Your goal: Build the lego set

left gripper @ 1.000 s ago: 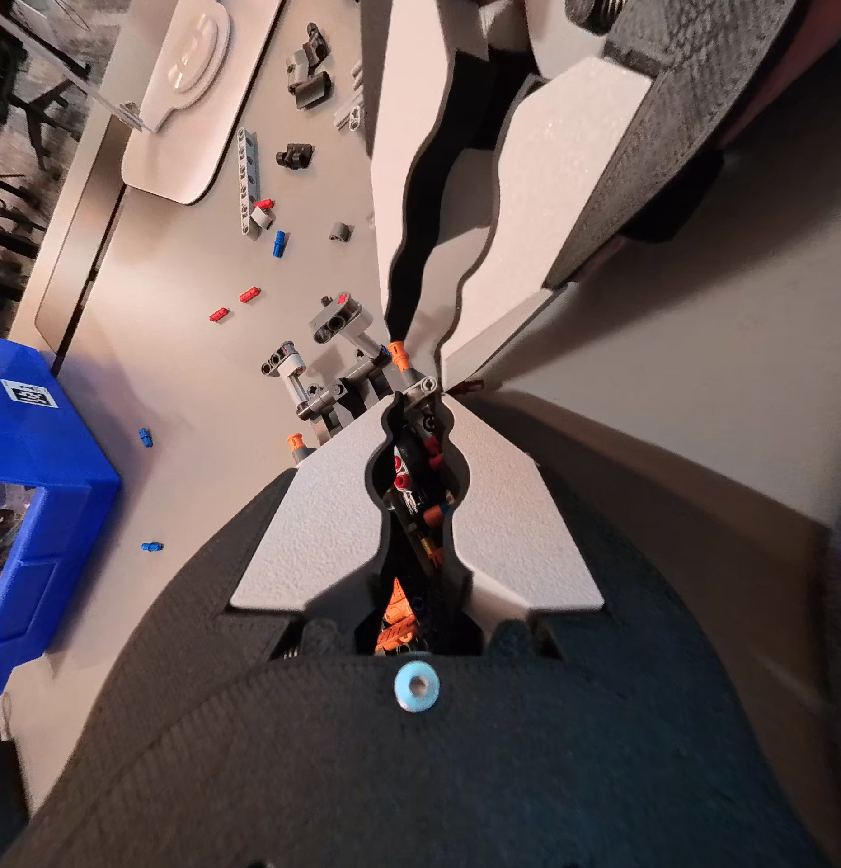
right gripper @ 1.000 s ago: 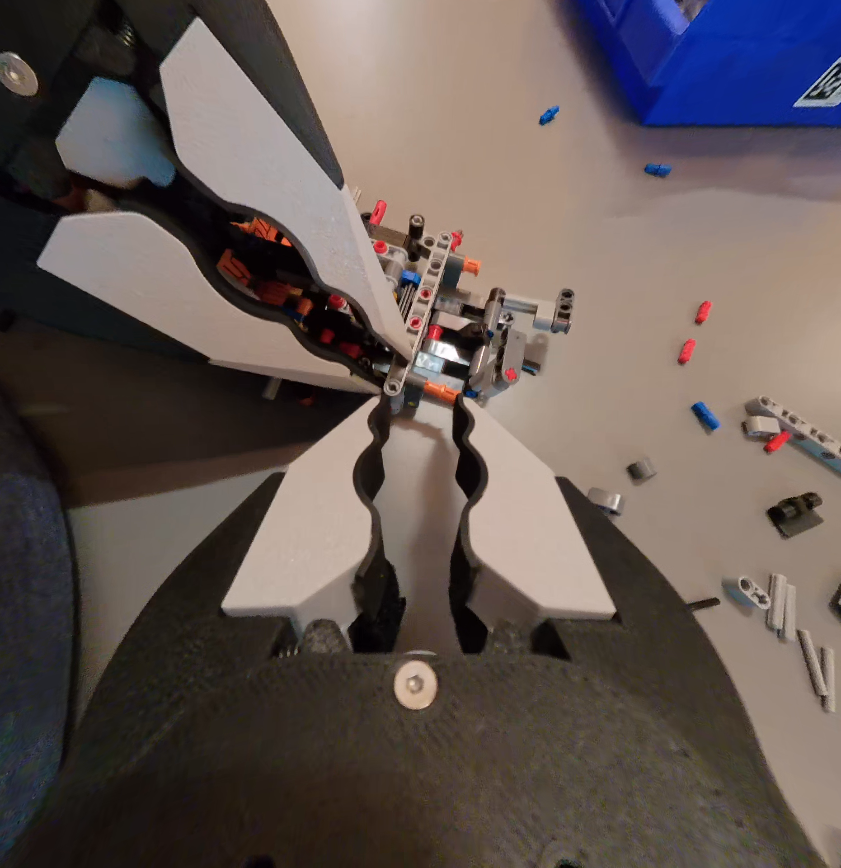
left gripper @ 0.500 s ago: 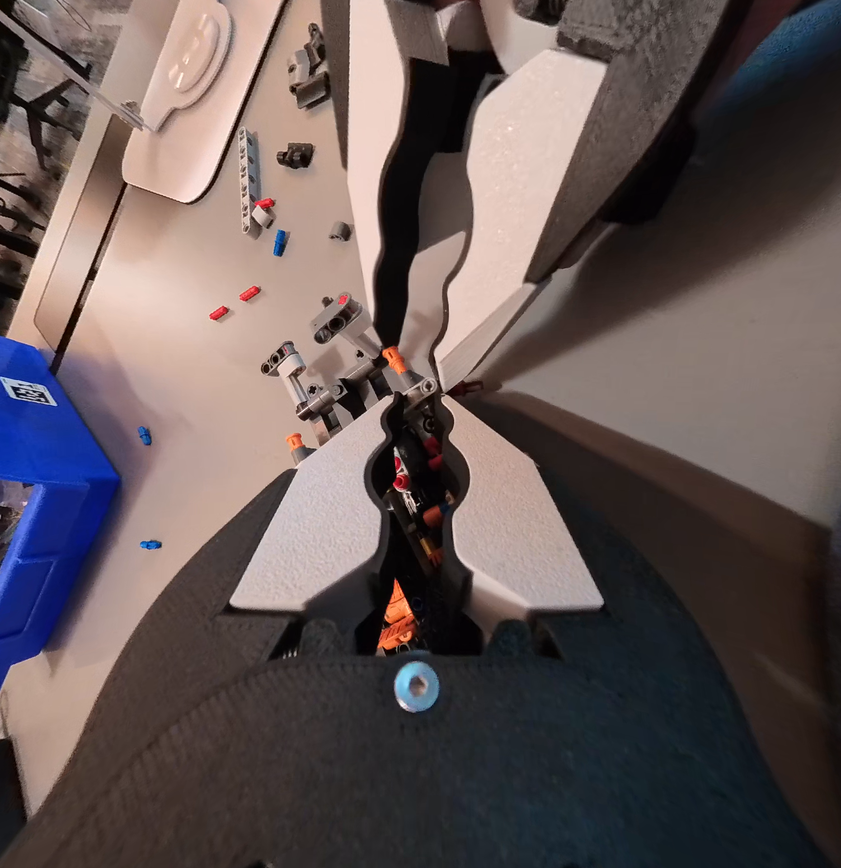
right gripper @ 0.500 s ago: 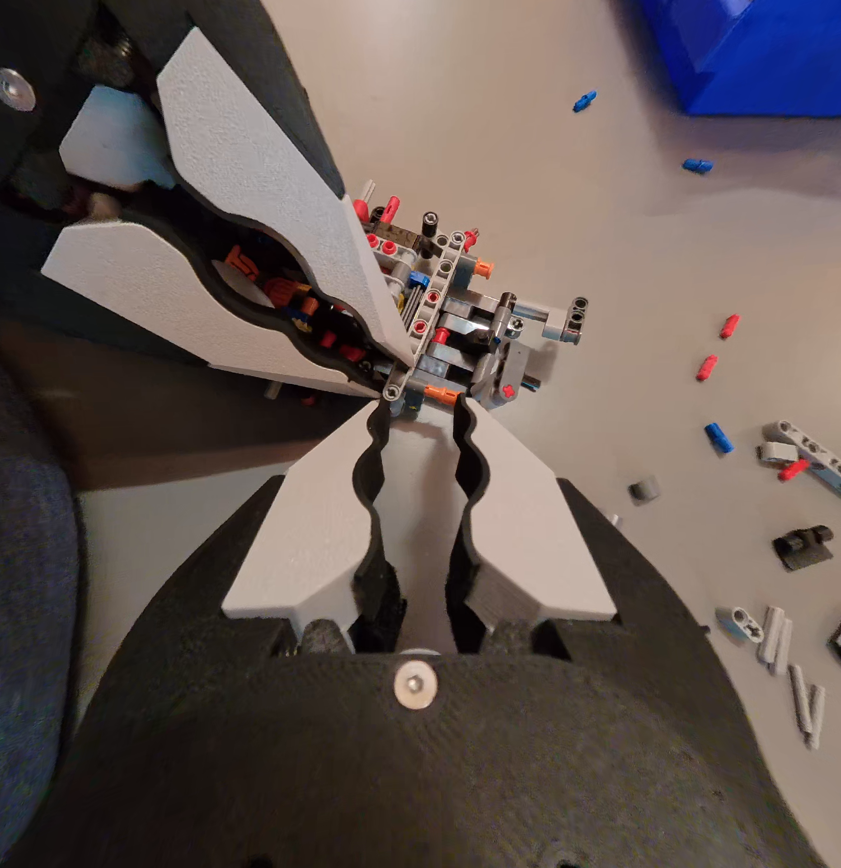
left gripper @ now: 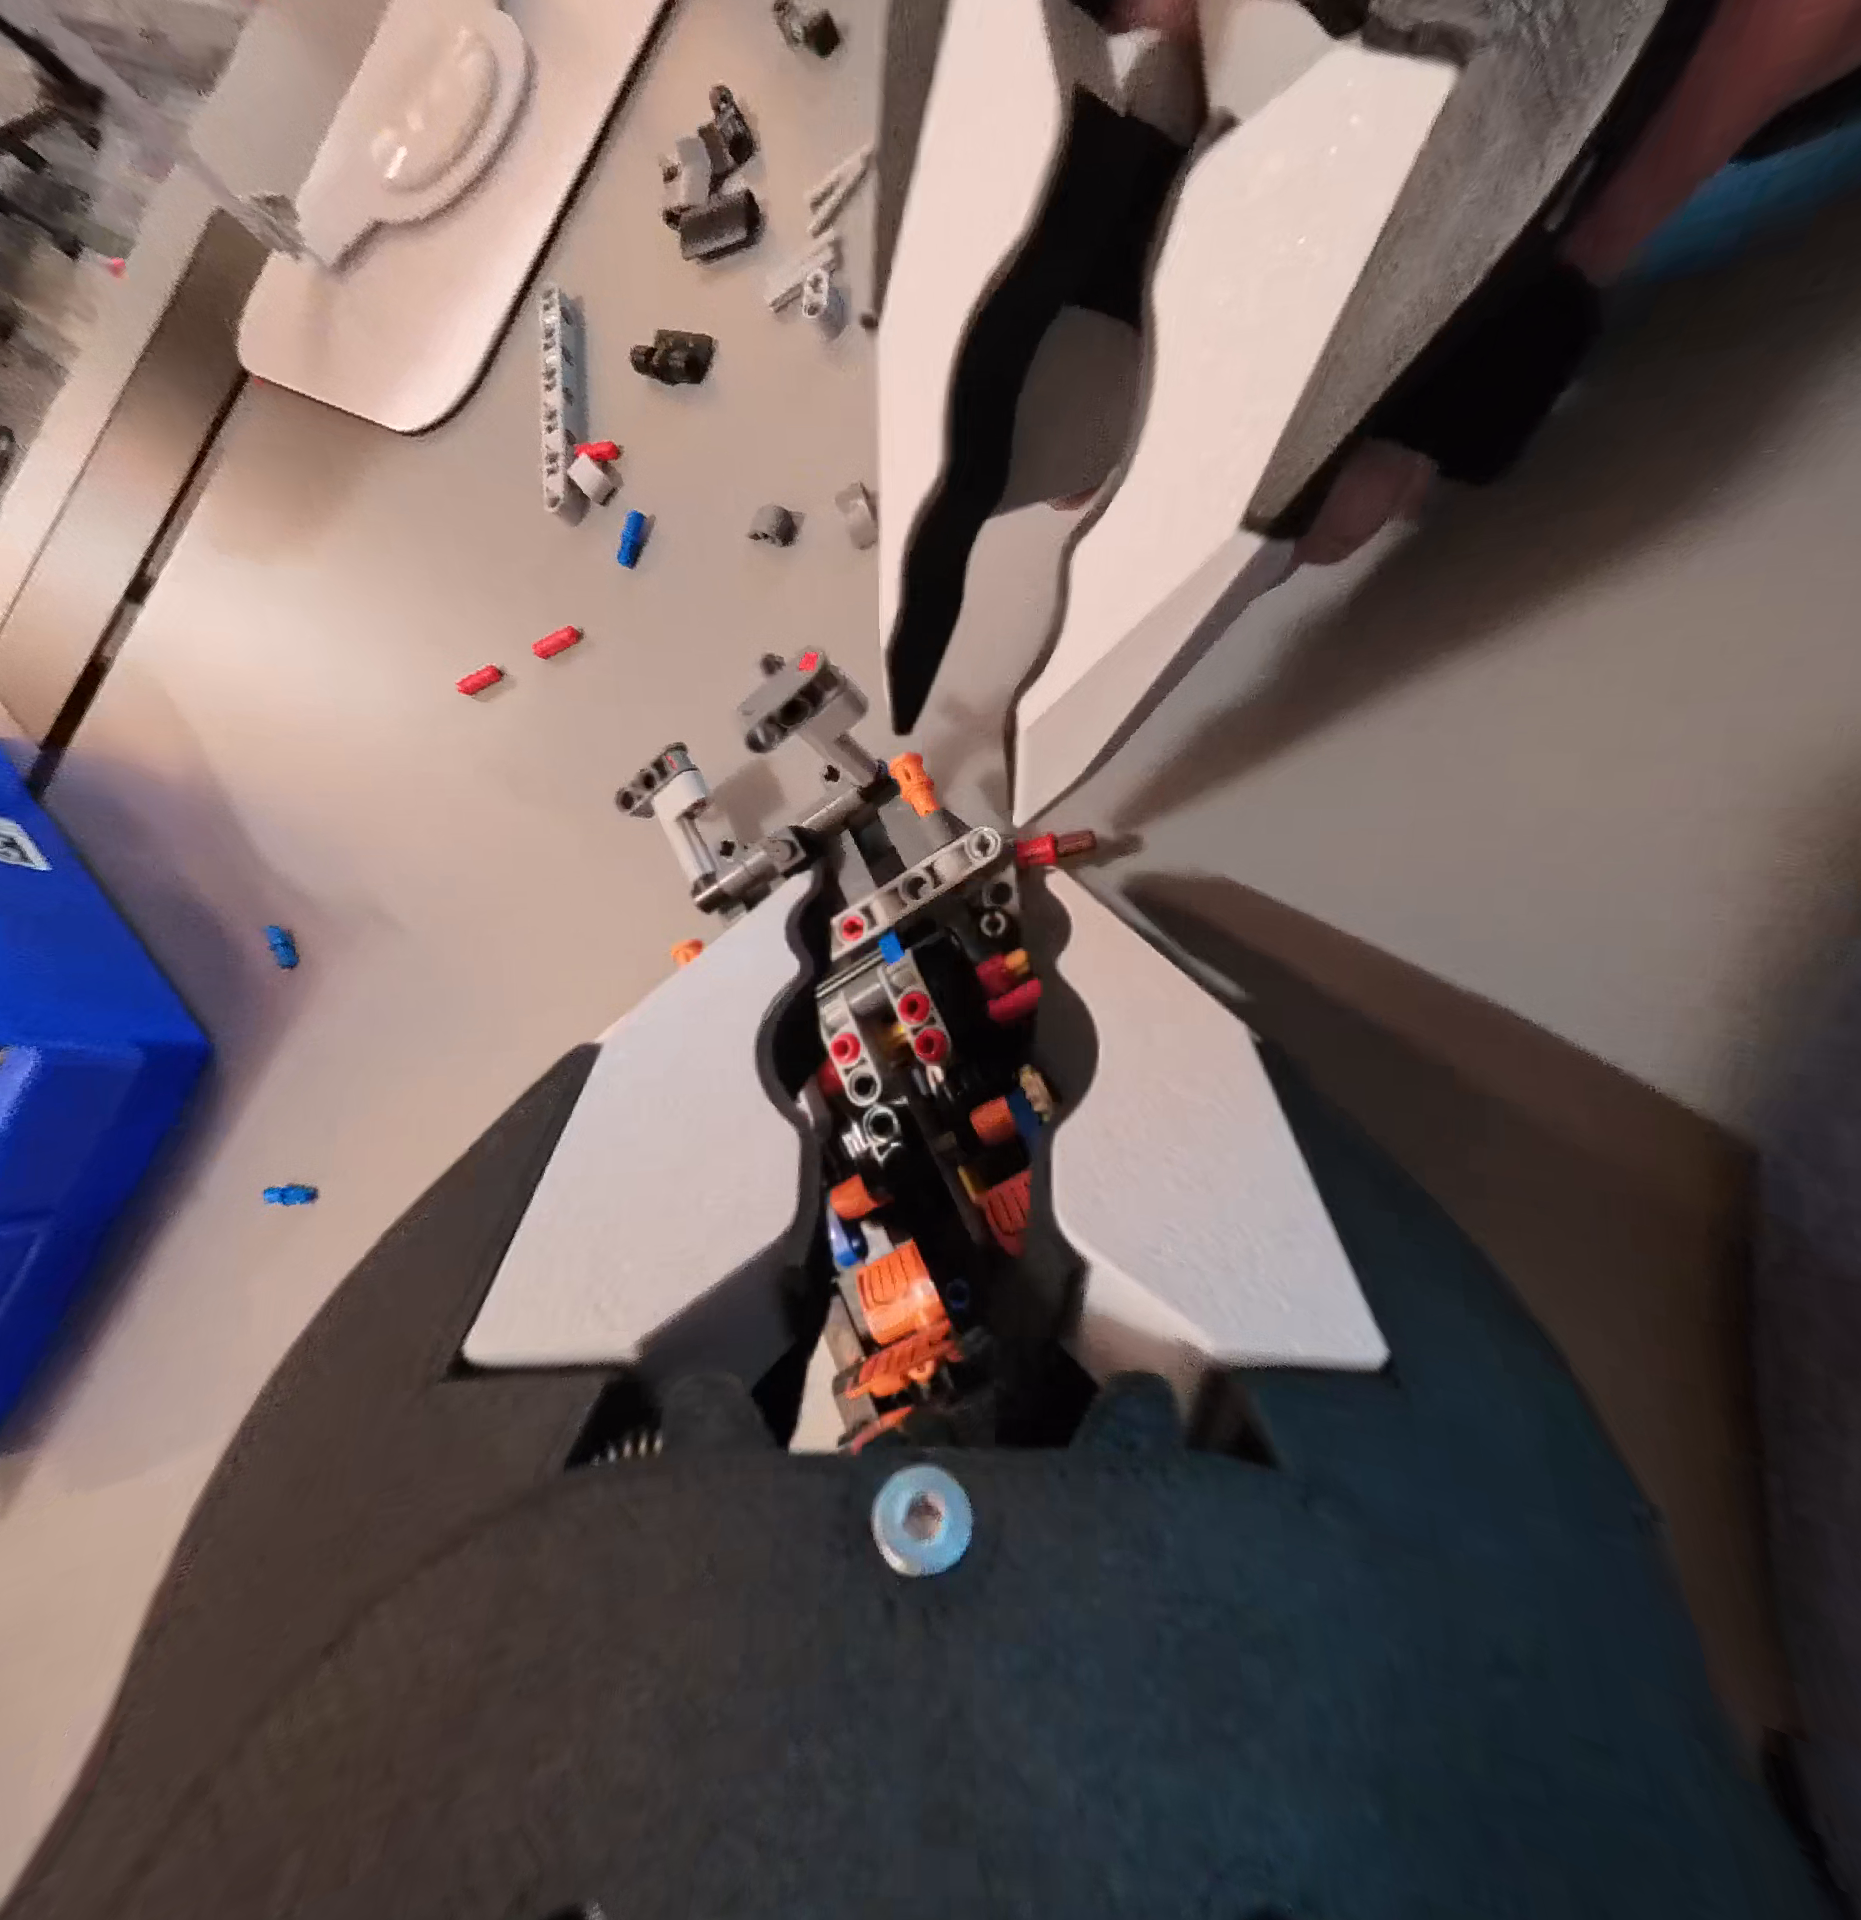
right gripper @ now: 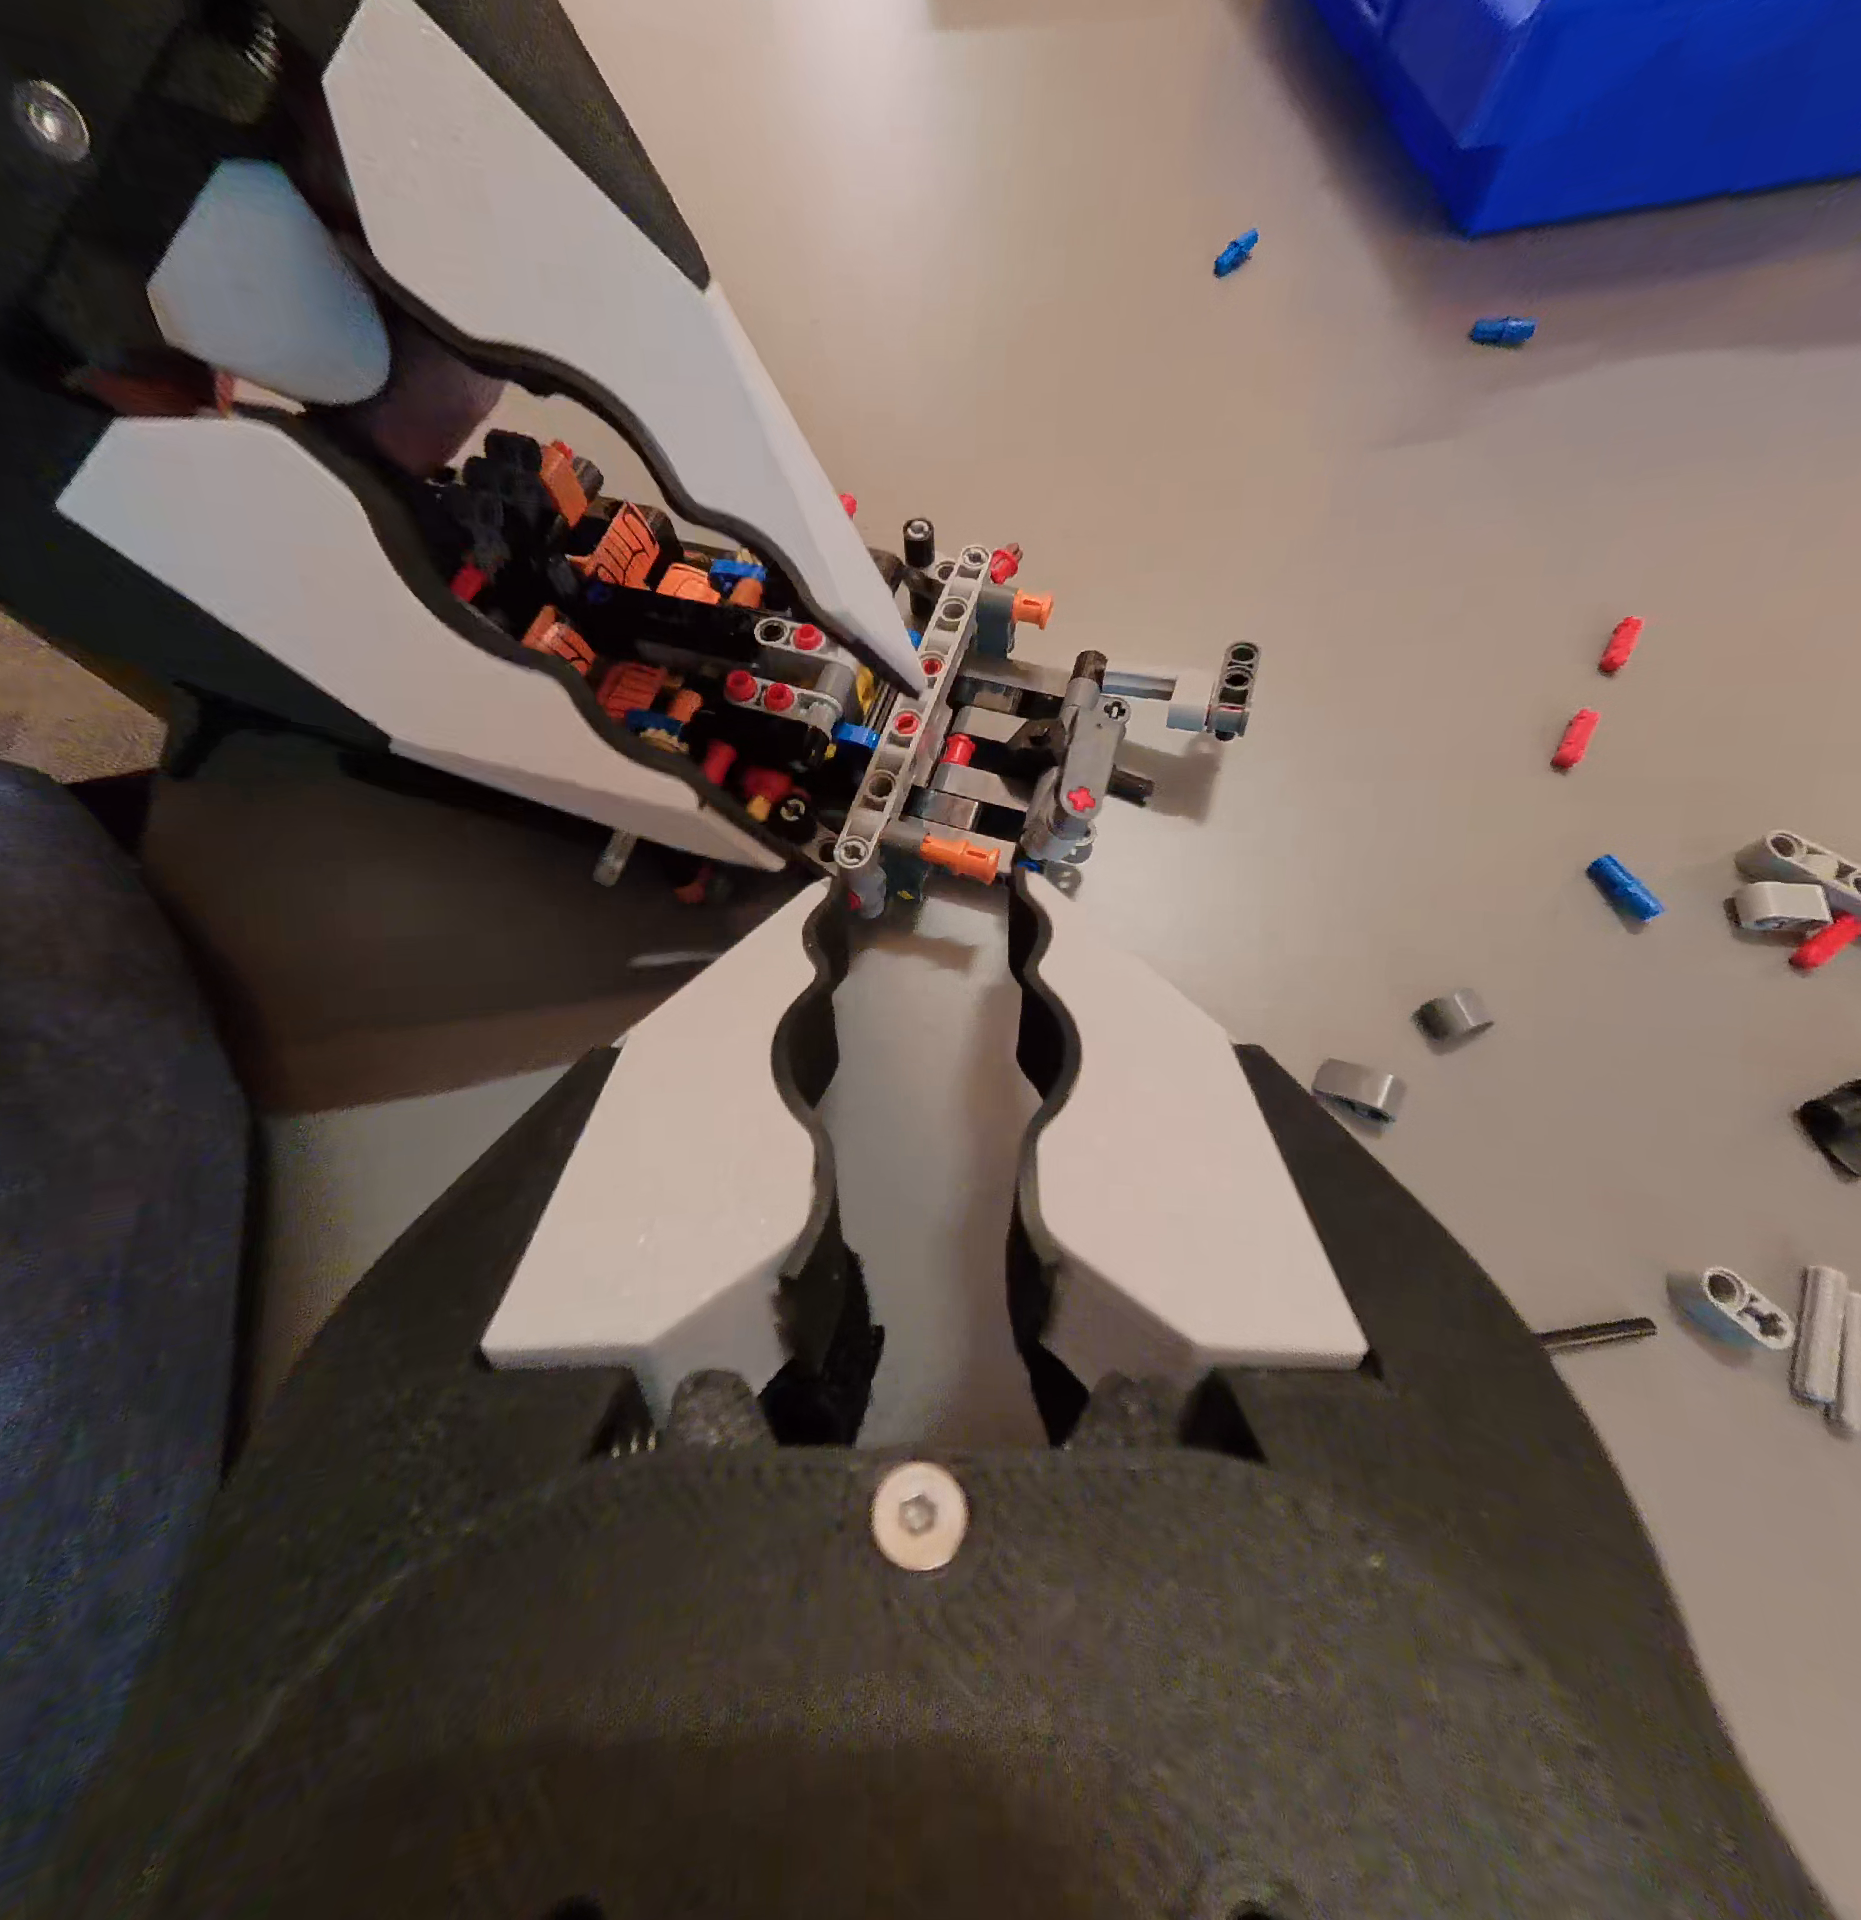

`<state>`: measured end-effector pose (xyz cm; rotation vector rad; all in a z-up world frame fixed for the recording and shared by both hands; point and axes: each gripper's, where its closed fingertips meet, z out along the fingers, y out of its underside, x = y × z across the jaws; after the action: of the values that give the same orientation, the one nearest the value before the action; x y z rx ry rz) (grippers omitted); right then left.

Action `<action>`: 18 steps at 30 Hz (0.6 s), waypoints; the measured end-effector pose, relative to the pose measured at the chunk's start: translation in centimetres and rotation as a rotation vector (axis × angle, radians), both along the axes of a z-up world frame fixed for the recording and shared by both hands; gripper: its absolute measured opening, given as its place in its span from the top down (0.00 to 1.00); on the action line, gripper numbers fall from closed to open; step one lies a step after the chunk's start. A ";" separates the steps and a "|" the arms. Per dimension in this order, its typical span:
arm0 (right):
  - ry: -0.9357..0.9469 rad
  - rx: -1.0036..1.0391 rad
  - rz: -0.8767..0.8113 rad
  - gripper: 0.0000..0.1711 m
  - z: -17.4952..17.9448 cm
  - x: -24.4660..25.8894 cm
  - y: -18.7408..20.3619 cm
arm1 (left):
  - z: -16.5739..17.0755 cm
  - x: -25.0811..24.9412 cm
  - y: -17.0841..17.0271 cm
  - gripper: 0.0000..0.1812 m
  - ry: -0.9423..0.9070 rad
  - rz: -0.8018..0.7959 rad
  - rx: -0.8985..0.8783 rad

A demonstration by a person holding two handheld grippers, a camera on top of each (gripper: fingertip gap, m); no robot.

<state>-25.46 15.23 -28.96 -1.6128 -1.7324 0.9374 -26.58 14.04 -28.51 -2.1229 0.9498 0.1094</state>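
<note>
The lego model [left gripper: 910, 1049] lies between the left gripper [left gripper: 926, 914] fingers, which are parted wider than the model; whether they grip it cannot be told. The right gripper [right gripper: 921, 904] fingers are open and empty, tips at the model's grey beam [right gripper: 910, 717]. At 10 o'clock on the bench [left gripper: 386, 790] lie red pins [left gripper: 518, 663]; at 9 o'clock stands a blue bin [left gripper: 64, 1091].

The blue bin [right gripper: 1632, 94] runs off the frame's edge — the lego model [left gripper: 905, 1091] lies partly hidden between the left tool's fingers [left gripper: 635, 1195].
</note>
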 end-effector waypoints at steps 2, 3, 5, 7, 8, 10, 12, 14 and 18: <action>0.018 -0.007 0.010 0.85 0.3 0.1 0.0 | 0.9 -0.2 0.0 0.81 -0.018 0.022 0.021; 0.027 -0.007 0.011 0.86 0.3 0.2 0.0 | 0.9 -0.6 0.0 0.80 -0.008 0.042 0.011; 0.024 -0.002 0.028 0.86 0.2 0.2 -0.1 | 0.6 -0.8 0.2 0.76 -0.008 0.084 -0.034; 0.042 0.011 0.045 0.86 0.8 0.3 0.0 | 0.7 -1.3 0.6 0.71 0.009 0.134 -0.031; 0.049 0.009 0.059 0.87 1.0 0.5 0.0 | 0.8 -1.8 0.7 0.66 0.031 0.168 -0.035; 0.063 -0.009 0.085 0.87 1.4 0.9 0.0 | 0.4 -2.5 0.7 0.53 0.056 0.234 -0.082; 0.081 -0.055 0.103 0.87 1.7 1.1 0.1 | 0.4 -2.5 0.8 0.48 0.039 0.287 -0.115; 0.083 -0.106 0.101 0.88 1.7 1.1 0.3 | -0.3 -3.0 0.9 0.41 0.057 0.350 -0.178; 0.089 -0.201 0.095 0.90 1.8 1.0 0.6 | -2.3 -3.3 0.9 0.42 0.068 0.417 -0.298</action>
<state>-24.50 15.84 -27.19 -1.5970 -1.7114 1.2438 -29.89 14.91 -30.82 -2.5859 0.5732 0.2632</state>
